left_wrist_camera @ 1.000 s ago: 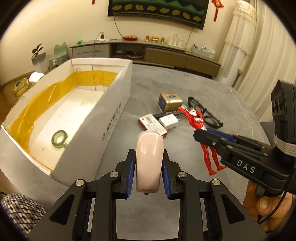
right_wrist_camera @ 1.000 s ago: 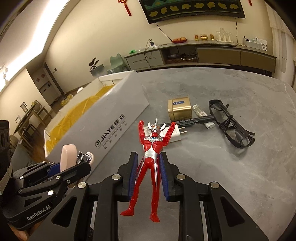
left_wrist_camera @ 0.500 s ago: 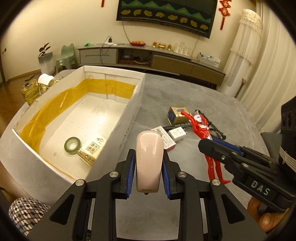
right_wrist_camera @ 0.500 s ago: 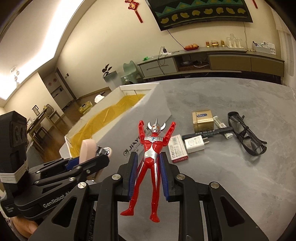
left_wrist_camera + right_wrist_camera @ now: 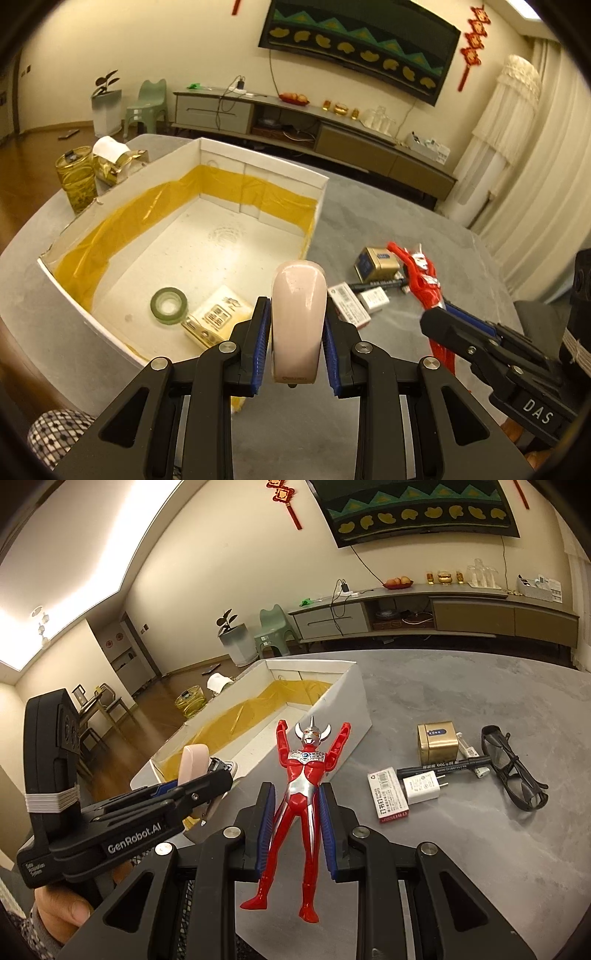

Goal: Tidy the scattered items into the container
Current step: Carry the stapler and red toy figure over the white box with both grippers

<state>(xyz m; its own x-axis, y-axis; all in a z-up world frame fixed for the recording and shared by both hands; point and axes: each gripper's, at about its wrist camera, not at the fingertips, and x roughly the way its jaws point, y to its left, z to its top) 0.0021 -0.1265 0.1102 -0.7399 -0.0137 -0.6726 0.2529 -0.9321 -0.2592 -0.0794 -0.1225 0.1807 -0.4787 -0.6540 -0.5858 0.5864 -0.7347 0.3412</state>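
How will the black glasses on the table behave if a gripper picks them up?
The black glasses look thin and hollow, so probably light. Their arms are folded out behind the lenses and may swing when lifted. The glossy lenses could slip or scratch; the frame seems safer to pinch.

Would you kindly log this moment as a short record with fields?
left gripper: shut on pink stapler
right gripper: shut on red hero figure
container: white cardboard box, open top
inside box: green tape roll, gold packet
on table: gold tin, staple box, white charger, black marker, black glasses
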